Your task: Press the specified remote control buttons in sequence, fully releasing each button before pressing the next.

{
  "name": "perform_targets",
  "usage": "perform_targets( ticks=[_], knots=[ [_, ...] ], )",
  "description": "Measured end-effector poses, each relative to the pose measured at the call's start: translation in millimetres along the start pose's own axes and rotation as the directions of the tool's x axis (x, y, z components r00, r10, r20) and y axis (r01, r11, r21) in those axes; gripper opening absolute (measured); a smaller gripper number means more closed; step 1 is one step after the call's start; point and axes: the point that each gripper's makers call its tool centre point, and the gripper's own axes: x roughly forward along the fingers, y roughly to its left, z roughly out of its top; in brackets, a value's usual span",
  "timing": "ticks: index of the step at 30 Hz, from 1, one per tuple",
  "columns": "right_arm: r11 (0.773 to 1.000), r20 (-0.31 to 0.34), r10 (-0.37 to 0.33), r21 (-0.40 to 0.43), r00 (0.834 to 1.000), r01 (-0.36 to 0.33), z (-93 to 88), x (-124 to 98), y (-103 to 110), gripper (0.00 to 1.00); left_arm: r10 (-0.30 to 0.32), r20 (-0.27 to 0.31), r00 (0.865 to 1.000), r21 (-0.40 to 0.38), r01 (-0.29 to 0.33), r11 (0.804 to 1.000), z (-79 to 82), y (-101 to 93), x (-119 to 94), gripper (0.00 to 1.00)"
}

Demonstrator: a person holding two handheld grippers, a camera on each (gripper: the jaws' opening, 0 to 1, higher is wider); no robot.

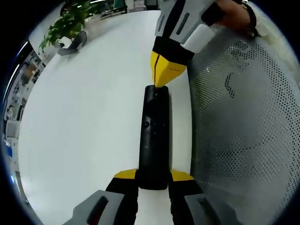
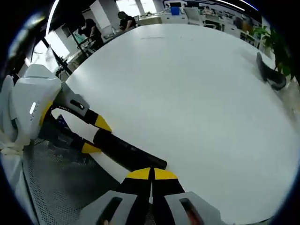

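Note:
A long black remote [image 1: 154, 126] lies near the edge of a white table [image 1: 84, 122]. My left gripper [image 1: 153, 174] is shut on its near end, one yellow jaw tip on each side. My right gripper [image 1: 160, 79] comes in from the top of the left gripper view, its yellow tips shut together and pointing down onto the remote's far end. In the right gripper view the shut right gripper [image 2: 151, 174] rests at the end of the remote [image 2: 131, 152], with the left gripper [image 2: 96, 136] clamping the other end.
A grey mesh chair [image 1: 243, 122] stands right beside the table edge. A potted plant [image 1: 65, 23] and a curved grey object [image 2: 269, 72] sit at the table's far side. People sit at desks in the background [image 2: 126, 21]. A hand [image 1: 234, 16] holds the right gripper.

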Motion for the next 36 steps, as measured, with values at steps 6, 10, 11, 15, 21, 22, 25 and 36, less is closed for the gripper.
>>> perform_targets(
  ticks=[6,10,11,15,21,22,25,36],
  knots=[
    [0.999,-0.019,0.016,0.033,1.0,-0.015,-2.6,4.8,1.0,0.0,0.002,0.019,1.0,-0.01,-0.002,1.0,-0.5,-1.6,-0.5,0.24],
    [1.0,-0.05,0.005,0.023,0.999,-0.004,-7.1,10.4,-0.2,0.0,0.016,0.014,1.0,-0.015,-0.016,1.0,-0.3,-4.1,-0.2,0.24],
    [1.0,-0.058,0.002,0.025,0.998,-0.001,-8.5,10.3,-0.8,0.0,0.019,0.013,1.0,-0.016,-0.019,1.0,-0.4,-4.0,-0.2,0.24],
    [0.997,-0.03,0.033,0.078,0.999,-0.03,-5.9,7.7,-2.1,0.0,0.019,0.035,0.999,-0.023,-0.018,1.0,-1.3,-3.4,-1.6,0.24],
    [0.996,-0.023,0.039,0.087,0.999,-0.037,-5.7,8.6,-1.2,0.0,0.034,0.156,0.987,-0.059,-0.025,0.998,-0.2,-6.9,-3.2,0.24],
    [0.996,-0.022,0.034,0.078,0.999,-0.032,-5.8,8.8,-0.5,0.0,0.038,0.192,0.981,-0.067,-0.025,0.997,0.7,-7.9,-3.6,0.24],
    [0.997,-0.022,0.023,0.069,0.999,-0.021,-5.9,9.0,-0.6,0.0,0.057,0.276,0.959,-0.109,-0.028,0.994,2.0,-9.2,-4.1,0.24],
    [0.993,0.001,0.045,0.112,0.999,-0.044,-5.0,8.7,-2.9,0.0,0.1,0.412,0.905,-0.139,-0.046,0.989,3.5,-8.0,-4.4,0.25]
  ],
)
